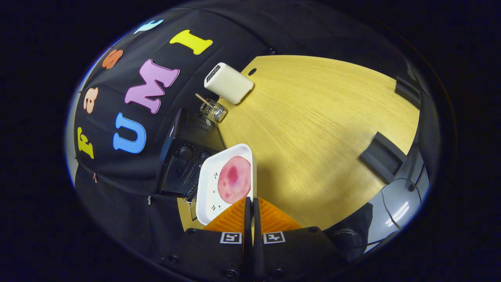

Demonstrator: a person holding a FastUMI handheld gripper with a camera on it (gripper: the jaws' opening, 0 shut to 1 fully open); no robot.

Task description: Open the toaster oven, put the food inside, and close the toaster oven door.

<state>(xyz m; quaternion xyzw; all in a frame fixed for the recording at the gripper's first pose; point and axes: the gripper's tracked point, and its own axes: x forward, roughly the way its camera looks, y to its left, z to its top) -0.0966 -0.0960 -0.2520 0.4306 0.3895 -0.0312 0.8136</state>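
Note:
My gripper is shut on the near rim of a white tray, which hangs tilted above the wooden table. A round pink slice of food lies on the tray just ahead of the fingers. Beyond the tray stands the black toaster oven against the booth wall, its knobs facing me. The tray covers part of its front, so I cannot tell whether the door is open or shut.
Farther along the wall, a wire holder with a stick in it stands beside a white box-shaped device. Two black brackets sit on the table's far edge.

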